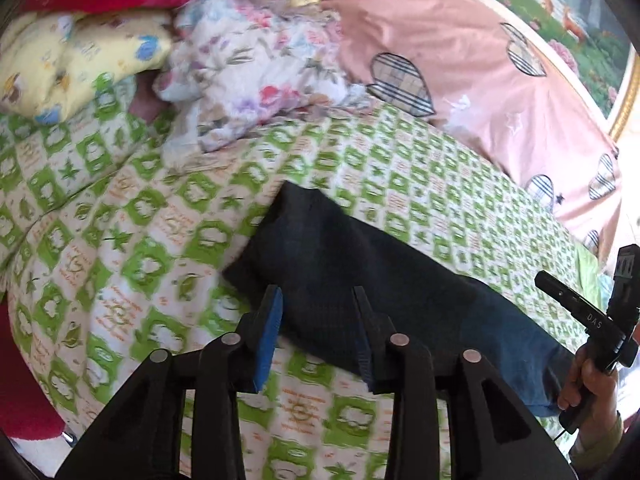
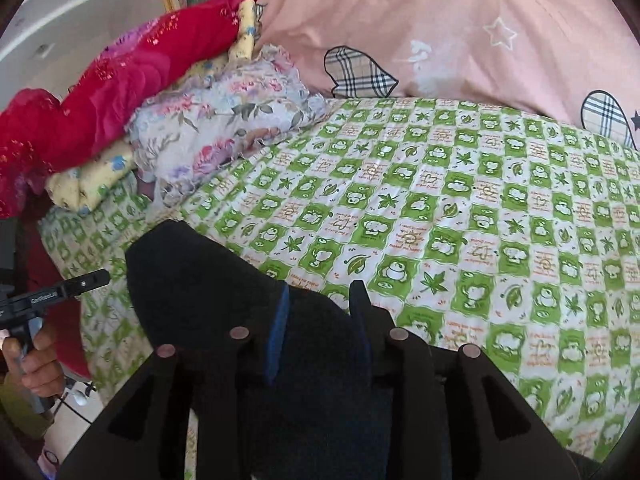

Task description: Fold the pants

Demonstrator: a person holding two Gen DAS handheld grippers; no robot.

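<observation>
Dark navy pants (image 1: 360,264) lie folded into a long strip on the green-patterned bed sheet (image 1: 120,240). My left gripper (image 1: 318,300) is open just over the strip's near left end, its jaws apart with cloth showing between them. In the right wrist view the pants (image 2: 208,288) run from the lower middle up to the left. My right gripper (image 2: 320,300) is open over the other end, with dark cloth between and under its fingers. The right gripper's handle (image 1: 592,320) and hand show at the right edge of the left wrist view.
A floral cloth bundle (image 2: 224,136), a yellow printed cloth (image 1: 68,64) and a red garment (image 2: 120,92) are piled at the back left of the bed. A pink pillow (image 2: 440,28) lies along the back. The left hand and its handle (image 2: 36,320) are at the left edge.
</observation>
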